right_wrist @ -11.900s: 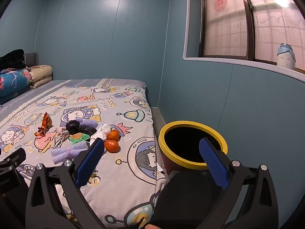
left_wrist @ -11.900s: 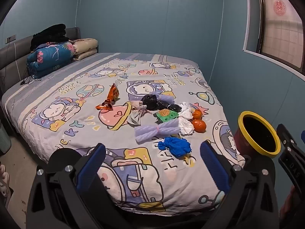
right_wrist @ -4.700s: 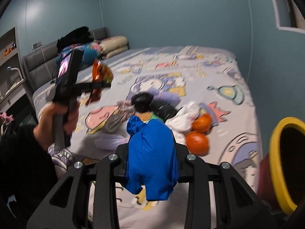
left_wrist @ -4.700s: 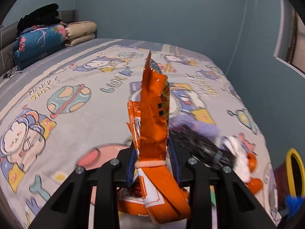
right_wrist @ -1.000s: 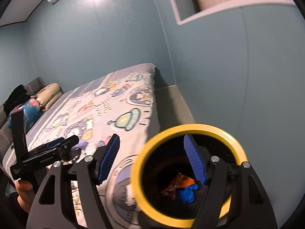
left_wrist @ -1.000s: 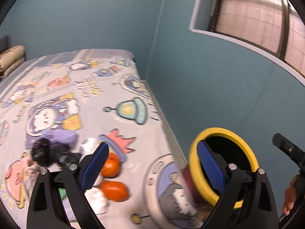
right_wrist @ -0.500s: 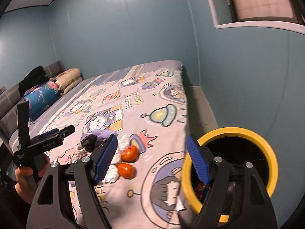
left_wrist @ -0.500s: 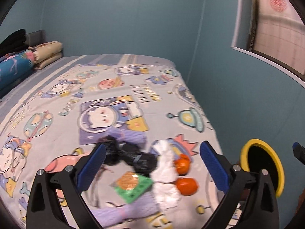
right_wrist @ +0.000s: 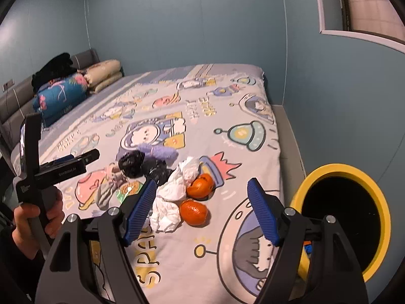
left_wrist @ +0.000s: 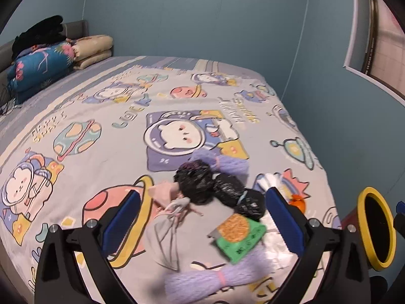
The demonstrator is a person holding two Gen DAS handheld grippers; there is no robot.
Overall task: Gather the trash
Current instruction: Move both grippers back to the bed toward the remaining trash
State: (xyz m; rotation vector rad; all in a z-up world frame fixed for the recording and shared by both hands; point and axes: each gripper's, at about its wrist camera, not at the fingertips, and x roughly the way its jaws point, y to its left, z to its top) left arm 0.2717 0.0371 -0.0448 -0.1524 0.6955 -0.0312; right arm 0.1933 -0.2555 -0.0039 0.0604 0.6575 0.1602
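Note:
Trash lies in a heap on the cartoon-print bedspread (left_wrist: 101, 116): black plastic bags (left_wrist: 215, 190), a green packet (left_wrist: 238, 235), a grey cloth pouch (left_wrist: 164, 235), purple foam wraps (left_wrist: 215, 278), white crumpled tissues (right_wrist: 174, 192) and two orange peels (right_wrist: 195, 211). My left gripper (left_wrist: 202, 217) hangs open above the black bags and green packet, holding nothing. My right gripper (right_wrist: 201, 212) is open and empty over the tissues and orange peels. The yellow-rimmed bin (right_wrist: 344, 217) stands beside the bed at the right; a bit of orange and blue trash shows inside it.
Folded quilts and pillows (left_wrist: 50, 60) are stacked at the head of the bed. A blue wall and a window sill (right_wrist: 359, 36) run close along the right side. A hand (right_wrist: 38, 217) holds the left gripper at the left of the right wrist view.
Both grippers have swung left, away from the bin and back over the bed. The trash heap now sits between the open jaws of each; the bin has slid to the right edge.

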